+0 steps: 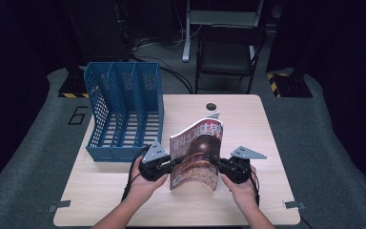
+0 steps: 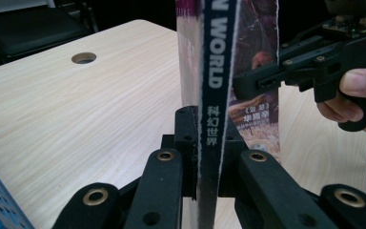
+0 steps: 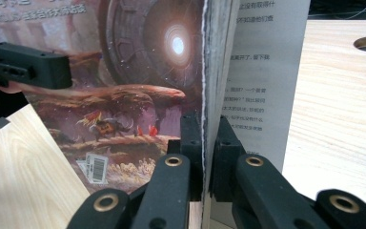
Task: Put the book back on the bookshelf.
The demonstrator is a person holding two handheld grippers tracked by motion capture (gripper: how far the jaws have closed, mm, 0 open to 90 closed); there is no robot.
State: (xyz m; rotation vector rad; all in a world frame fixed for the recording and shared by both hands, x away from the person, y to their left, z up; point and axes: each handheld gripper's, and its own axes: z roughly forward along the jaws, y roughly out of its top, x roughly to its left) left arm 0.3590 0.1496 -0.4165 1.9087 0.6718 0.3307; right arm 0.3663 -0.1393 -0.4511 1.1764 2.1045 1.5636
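Observation:
A magazine [image 1: 196, 152] with a dark fantasy cover stands upright on the wooden table [image 1: 100, 186], held from both sides. My left gripper [image 1: 170, 164] is shut on its spine edge; in the left gripper view the spine [image 2: 213, 95] with white lettering runs up between the jaws of my left gripper [image 2: 209, 152]. My right gripper [image 1: 218, 163] is shut on the opposite, open page edge; in the right gripper view the cover [image 3: 138, 81] lies left of my right gripper [image 3: 206, 143] and a text page [image 3: 262, 86] to the right. The right gripper [image 2: 267, 81] also appears in the left gripper view.
A blue three-slot file rack [image 1: 124, 109] stands at the table's back left, its open side facing me. A round cable hole [image 1: 211, 106] sits near the table's far edge. A black chair [image 1: 228, 52] stands behind the table.

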